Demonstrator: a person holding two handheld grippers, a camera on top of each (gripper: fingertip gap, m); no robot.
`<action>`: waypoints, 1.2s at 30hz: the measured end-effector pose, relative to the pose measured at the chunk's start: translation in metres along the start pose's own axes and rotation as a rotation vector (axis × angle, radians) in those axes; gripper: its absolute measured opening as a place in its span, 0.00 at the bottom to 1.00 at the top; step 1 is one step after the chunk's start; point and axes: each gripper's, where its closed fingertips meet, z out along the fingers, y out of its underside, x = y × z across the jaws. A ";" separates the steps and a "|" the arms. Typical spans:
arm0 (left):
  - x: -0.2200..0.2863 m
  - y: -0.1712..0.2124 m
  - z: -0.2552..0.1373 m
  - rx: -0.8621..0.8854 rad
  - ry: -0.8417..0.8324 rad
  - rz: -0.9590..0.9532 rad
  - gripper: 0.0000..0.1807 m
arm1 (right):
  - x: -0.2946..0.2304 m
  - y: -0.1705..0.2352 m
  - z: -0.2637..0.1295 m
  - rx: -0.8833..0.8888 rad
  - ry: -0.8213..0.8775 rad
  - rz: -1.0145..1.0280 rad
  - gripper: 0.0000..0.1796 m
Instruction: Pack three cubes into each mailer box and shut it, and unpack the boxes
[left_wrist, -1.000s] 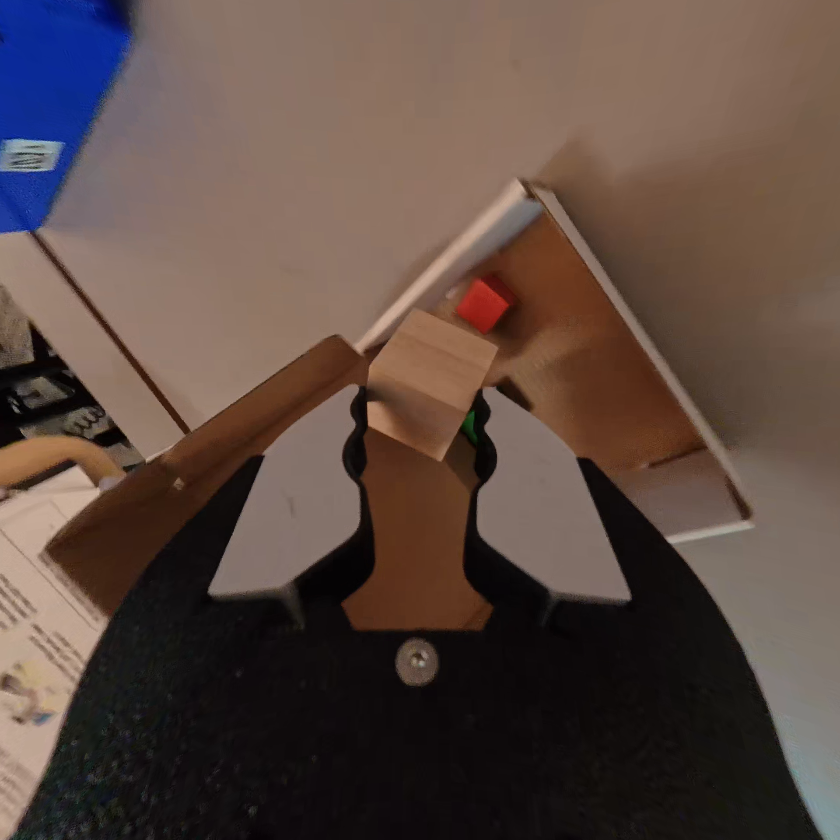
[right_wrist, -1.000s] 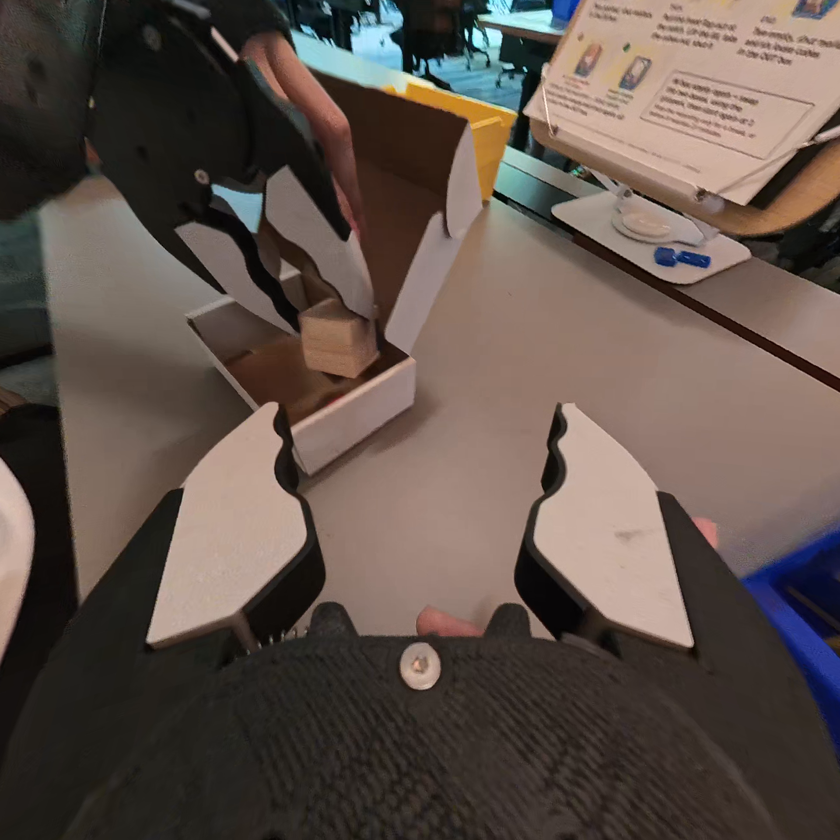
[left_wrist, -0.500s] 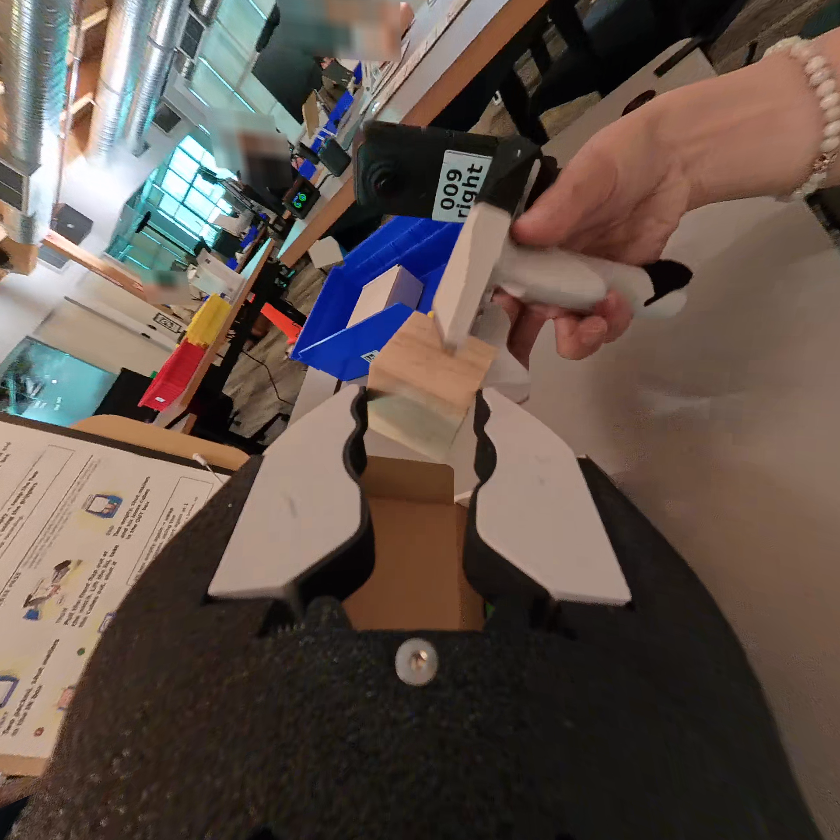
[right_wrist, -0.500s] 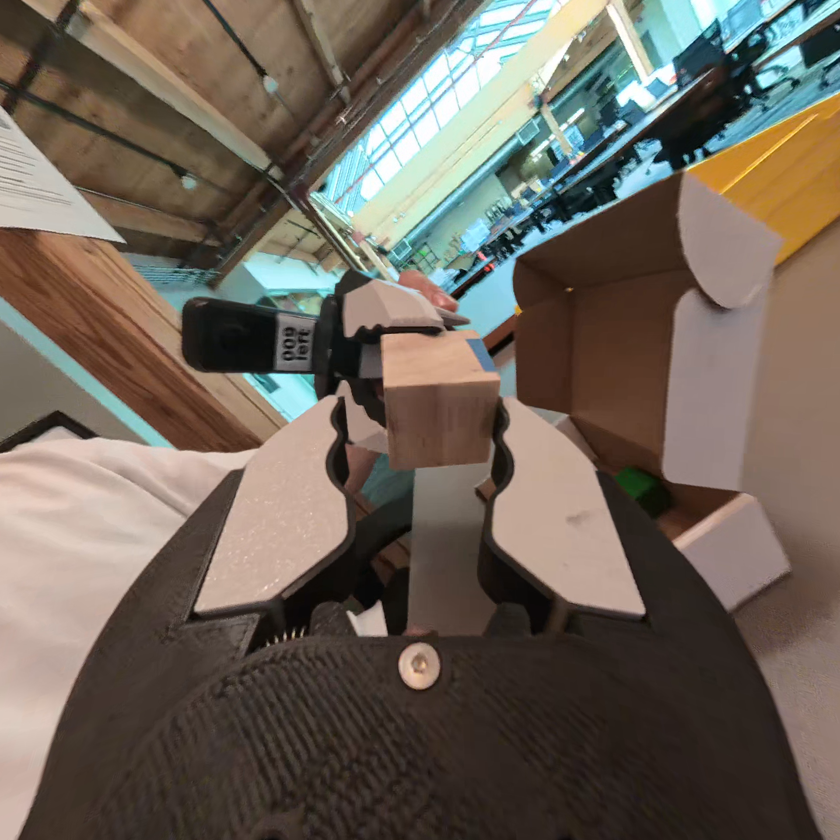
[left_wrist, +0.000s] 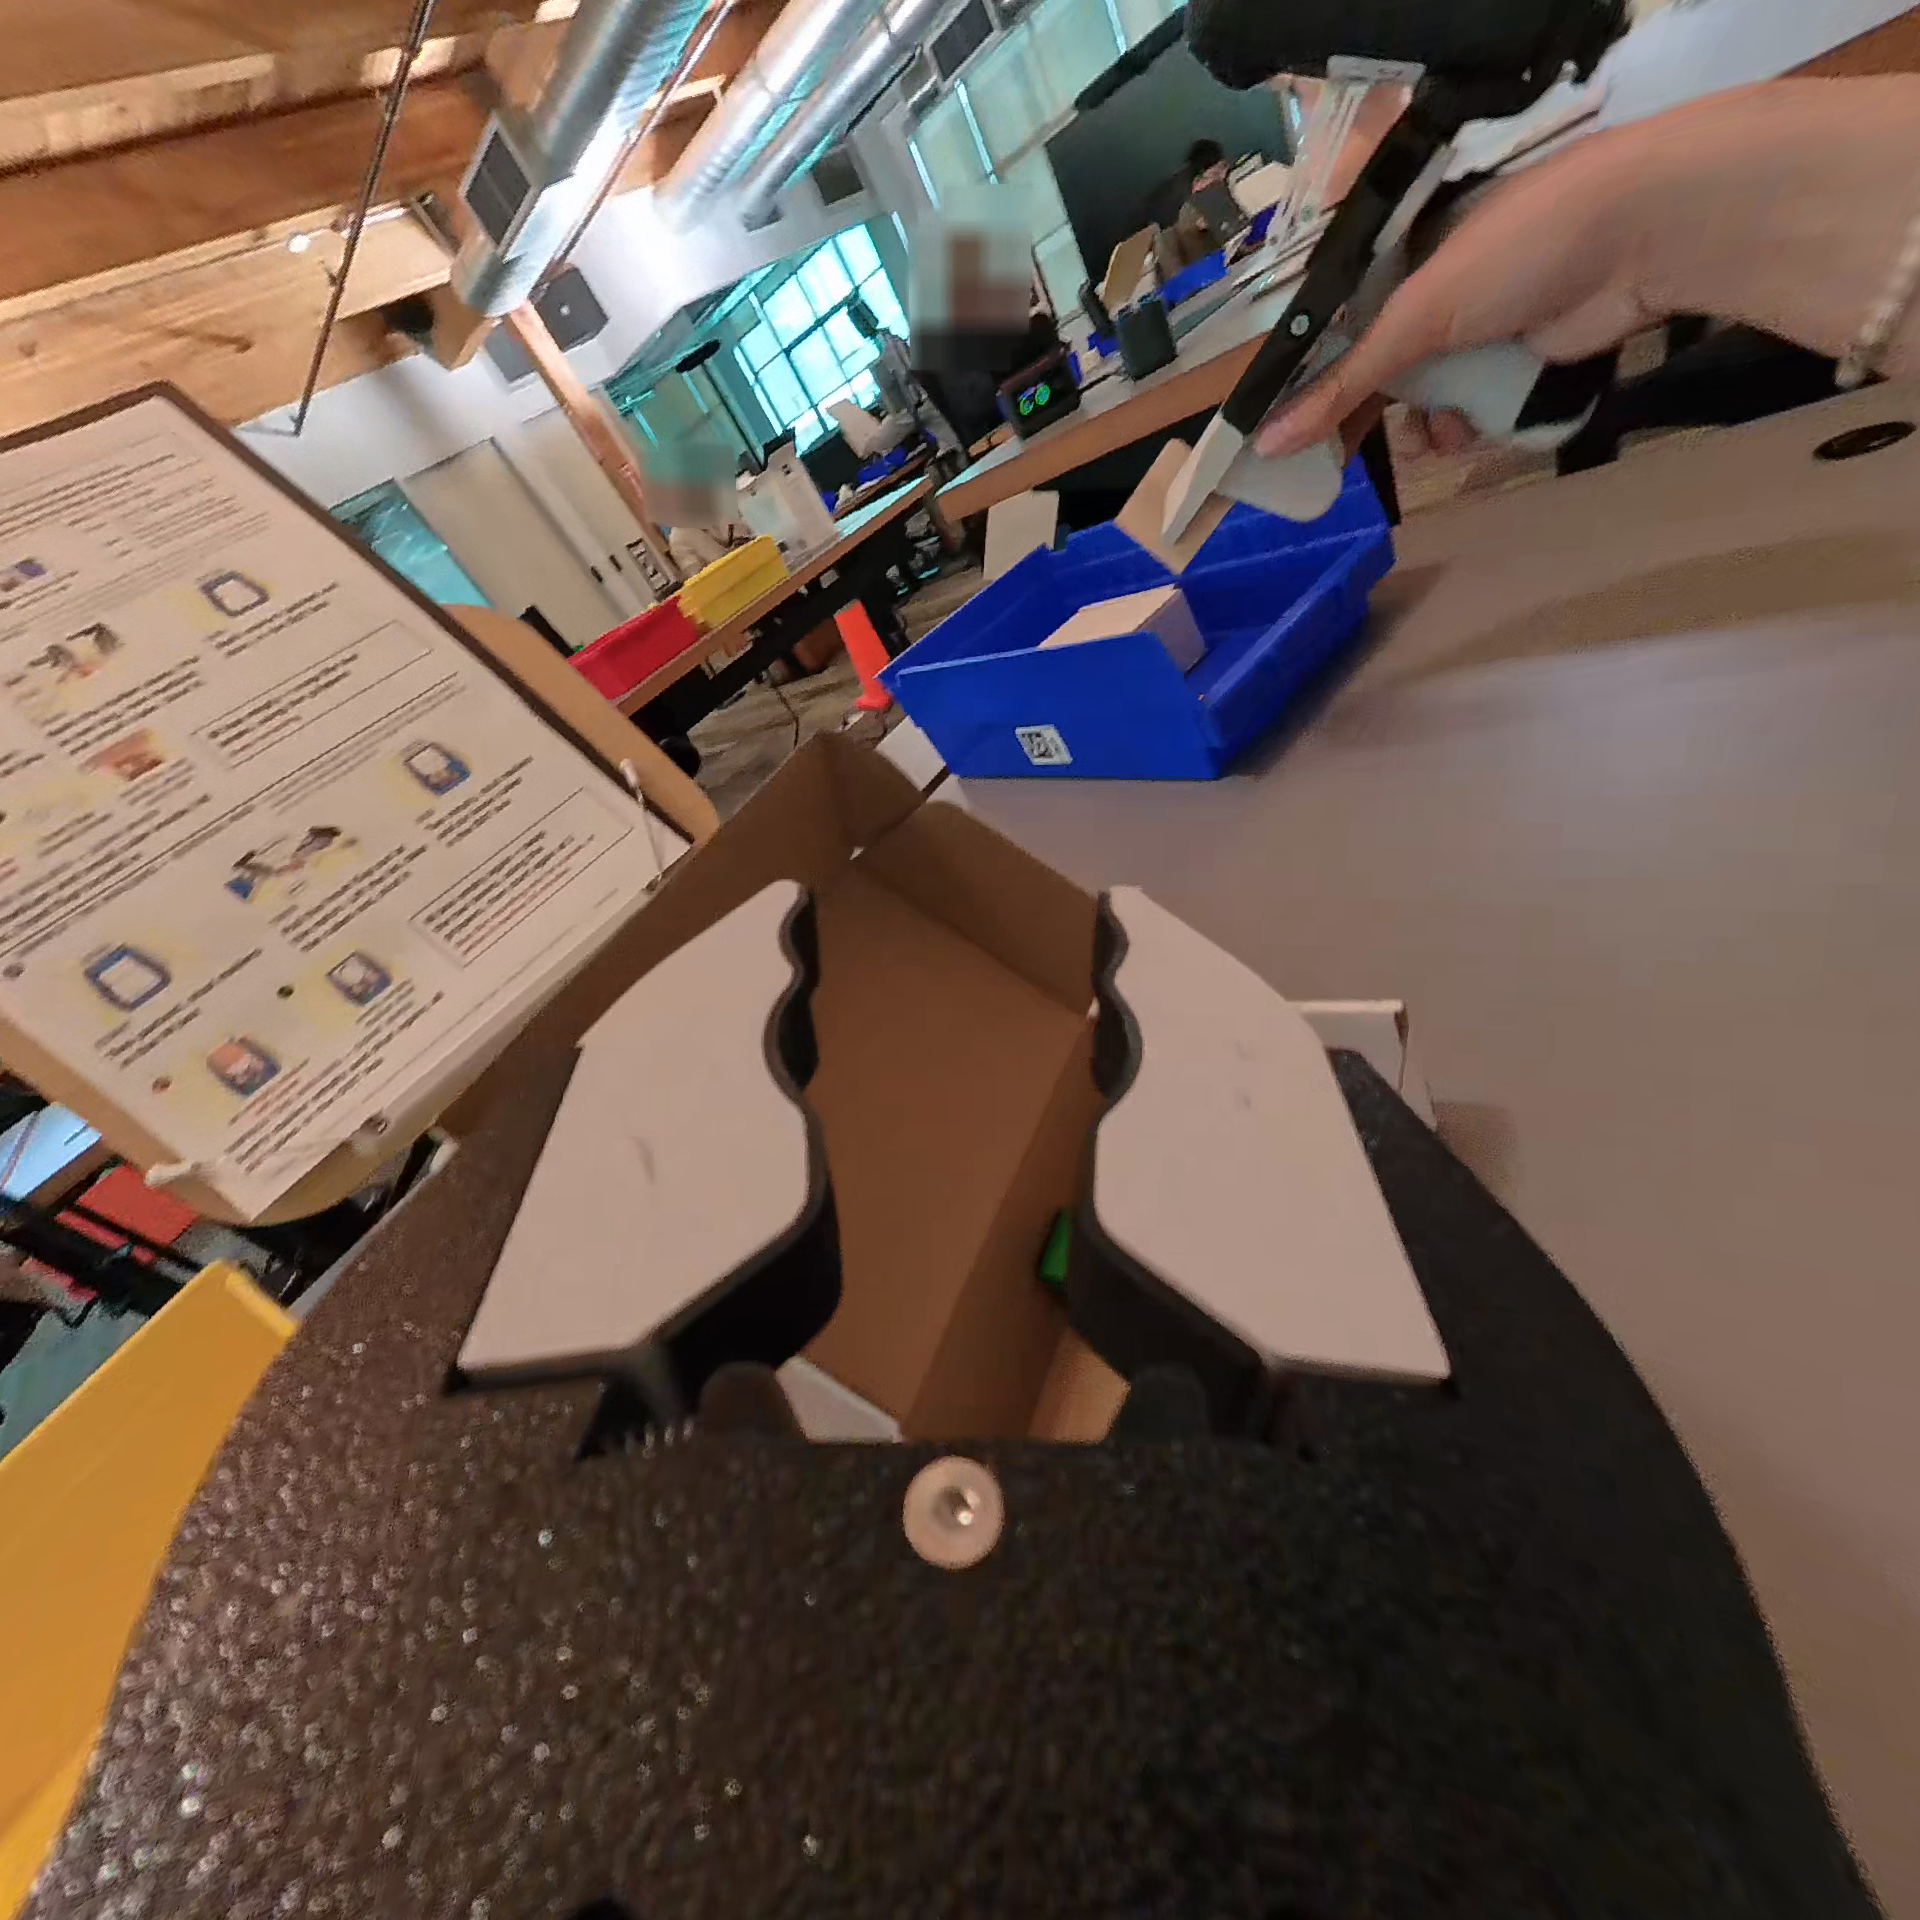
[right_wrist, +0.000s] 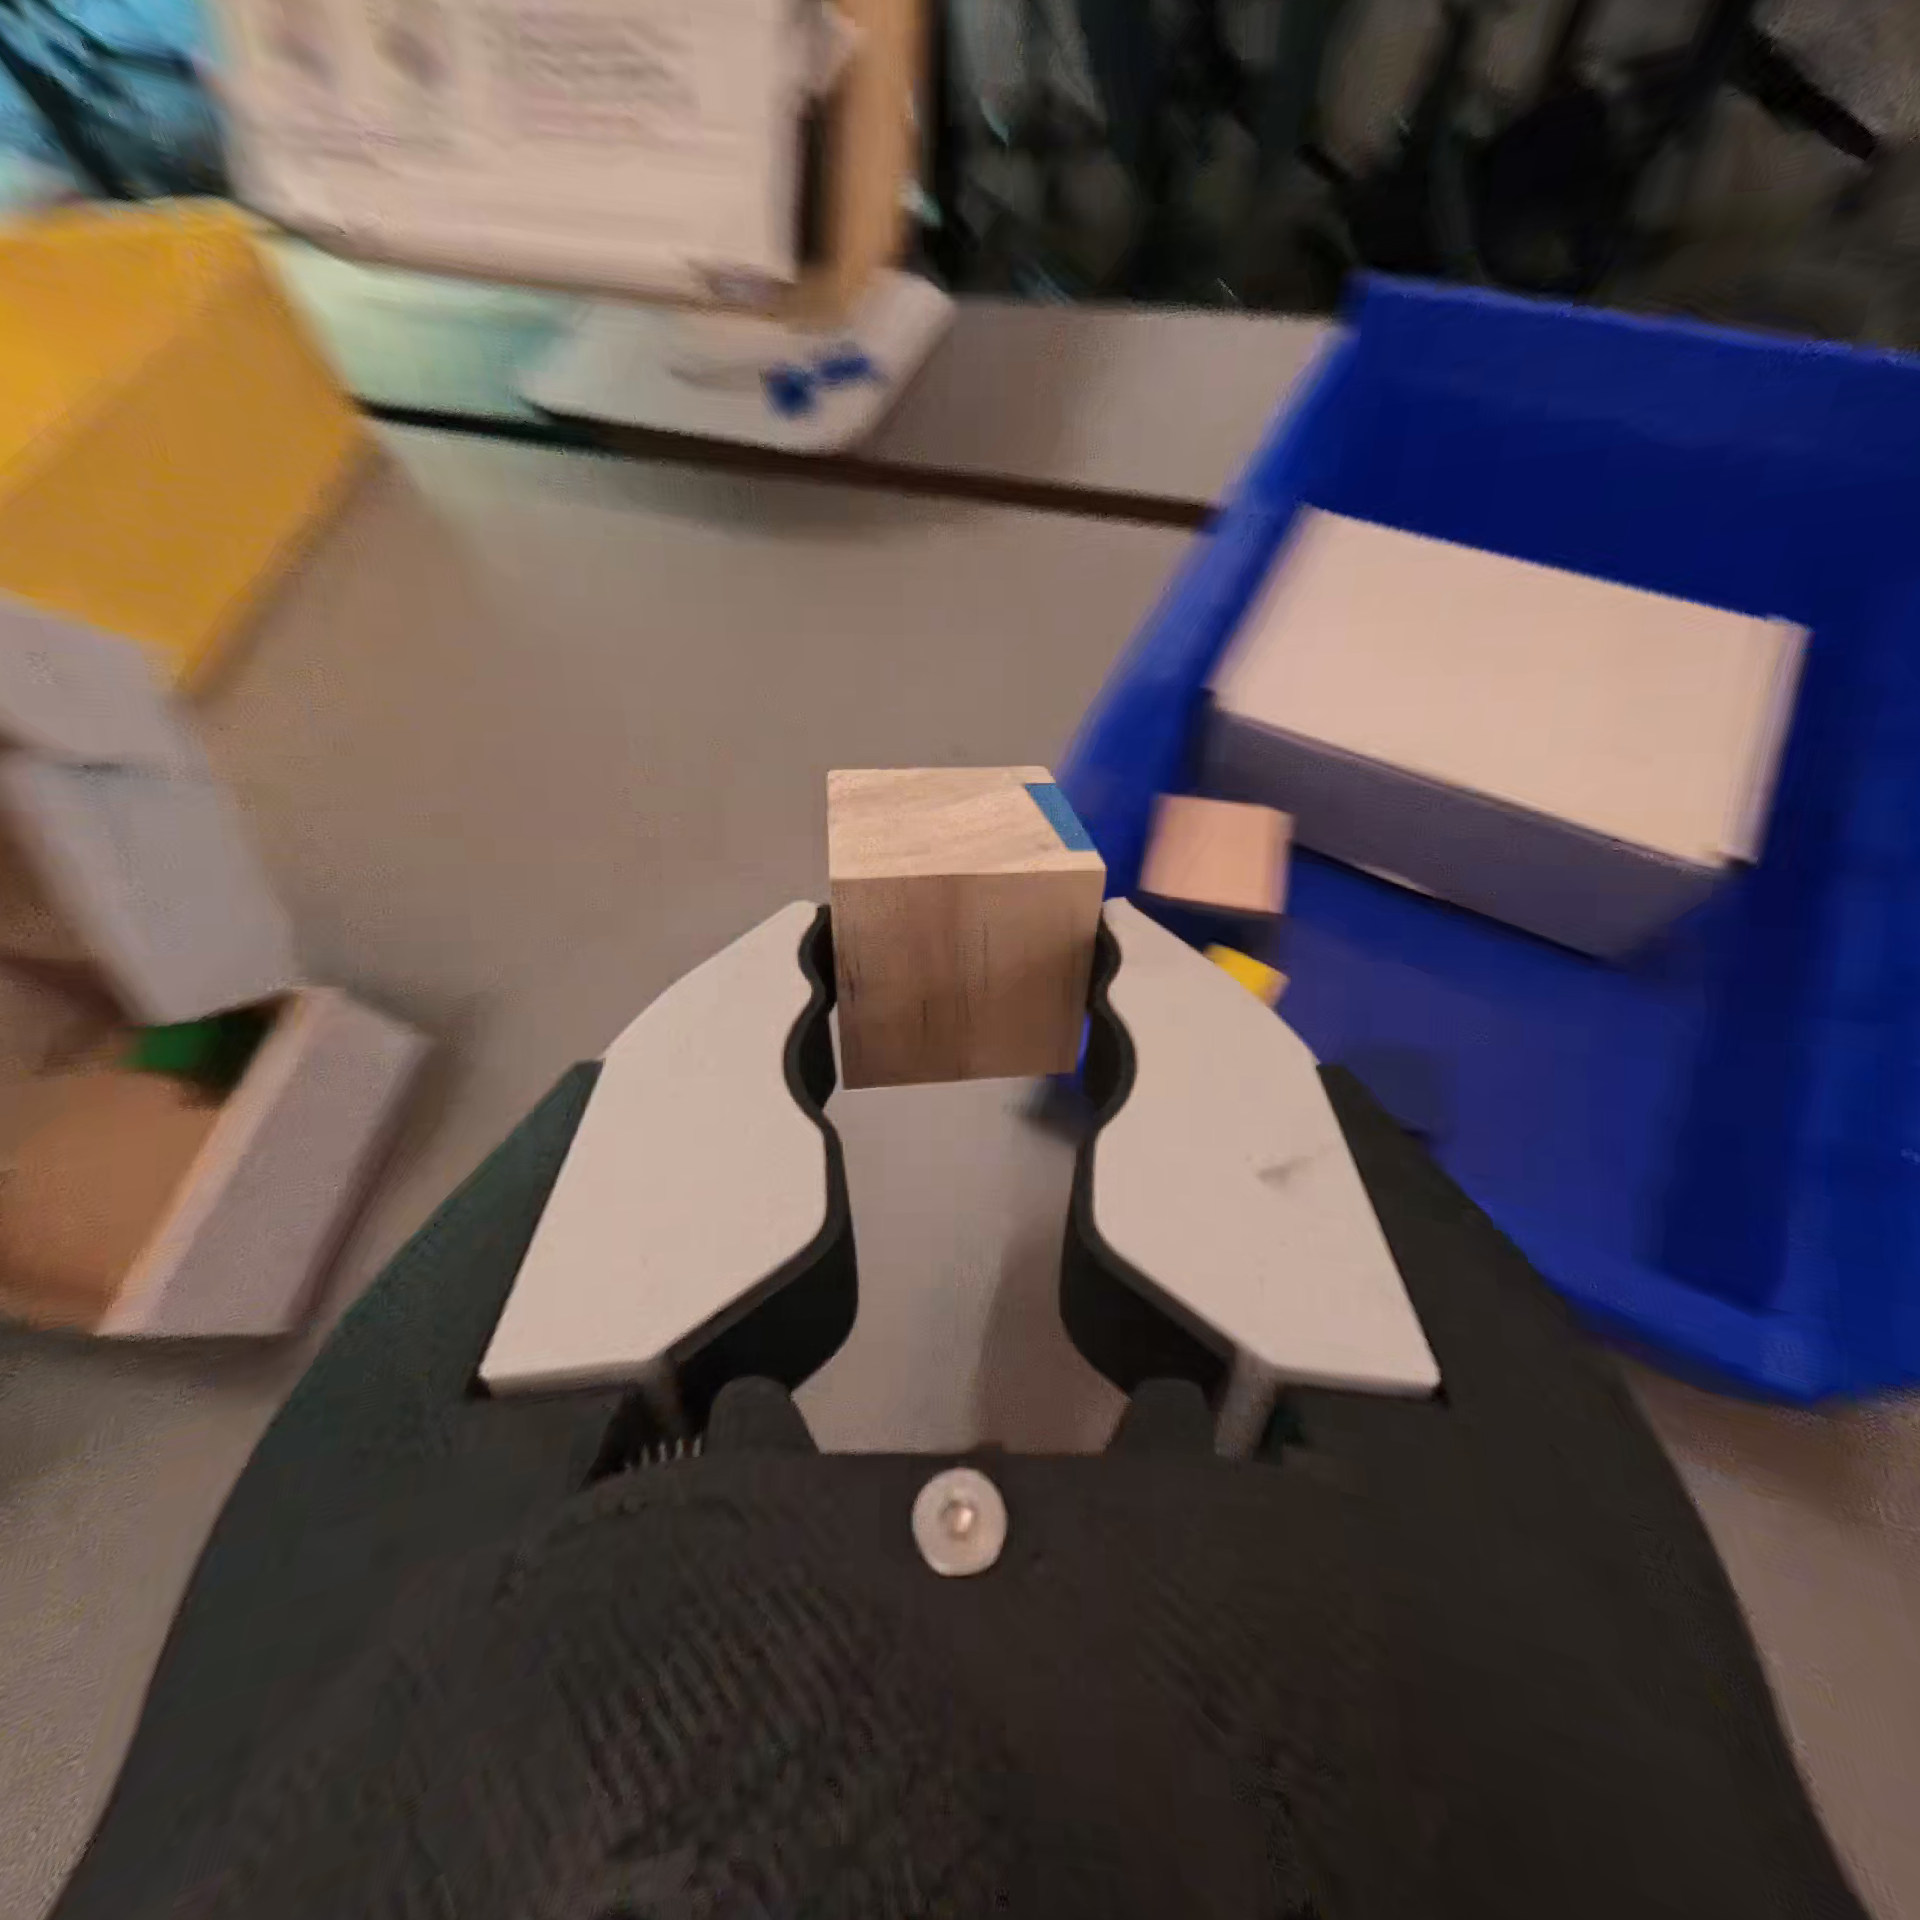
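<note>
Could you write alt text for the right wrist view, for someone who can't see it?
The right gripper has its jaws shut on a plain wooden cube with a blue corner mark, above a grey table. Right: a blue plastic bin holding a closed white mailer box.

Left gripper (left_wrist: 951, 1023) jaws parted, empty; right gripper (right_wrist: 961, 982) jaws clamped on something.

A bare wooden cube (right_wrist: 966, 940) with one blue-taped corner sits upright, clamped beside an open mailer box (right_wrist: 197, 1164) holding a green cube (right_wrist: 192, 1044).
</note>
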 end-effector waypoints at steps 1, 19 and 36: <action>-0.002 0.004 -0.003 -0.019 -0.011 0.003 0.27 | 0.024 0.003 0.006 -0.062 0.053 0.005 0.25; 0.003 0.050 -0.017 -0.251 0.066 -0.064 0.21 | 0.059 0.033 0.031 -0.305 0.108 -0.014 0.43; 0.106 0.111 0.055 -1.033 0.525 -0.339 0.23 | -0.120 0.018 -0.031 0.131 -0.271 -0.292 0.47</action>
